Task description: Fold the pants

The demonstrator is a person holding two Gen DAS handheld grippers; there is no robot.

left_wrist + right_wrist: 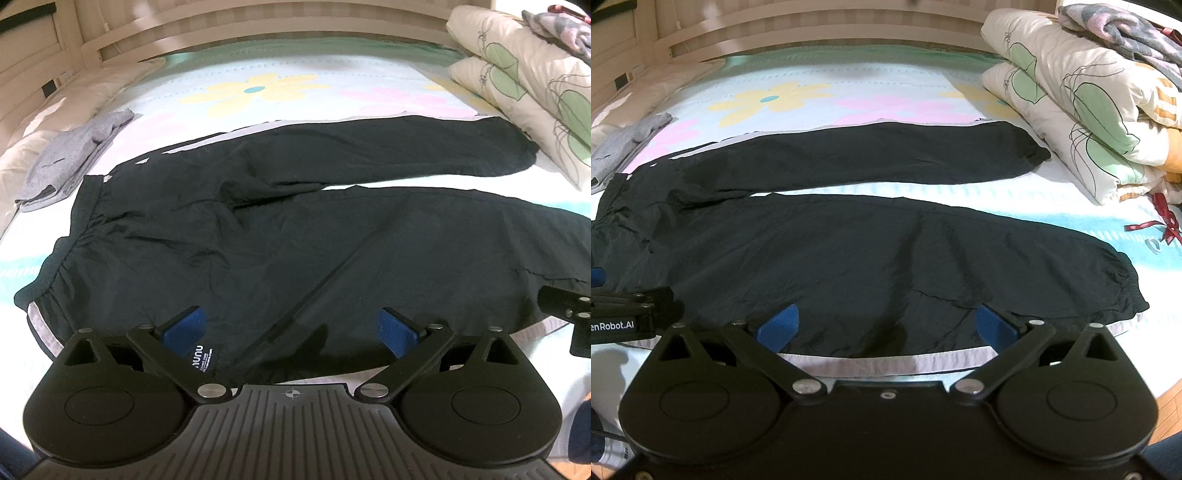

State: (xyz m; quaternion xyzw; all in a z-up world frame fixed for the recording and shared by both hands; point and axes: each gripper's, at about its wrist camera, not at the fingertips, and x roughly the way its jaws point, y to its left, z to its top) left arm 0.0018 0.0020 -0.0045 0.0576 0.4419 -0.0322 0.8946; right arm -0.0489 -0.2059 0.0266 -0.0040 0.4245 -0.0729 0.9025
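Black pants (295, 229) with a pale side stripe lie spread flat on the flowered bedsheet (258, 88), waistband at the left, both legs running to the right. My left gripper (291, 328) hovers open over the near hip and thigh, nothing between its blue pads. In the right wrist view the same pants (871, 251) stretch across, cuffs at the right. My right gripper (884, 326) stands open above the near leg's lower edge by the pale stripe (886, 363). Each gripper shows at the edge of the other's view.
A folded grey garment (70, 158) lies on the bed left of the waistband. A folded quilt (1082, 110) with a patterned blanket on top is piled at the right. A slatted headboard (258, 33) runs along the back. A red ribbon (1167, 221) lies near the quilt.
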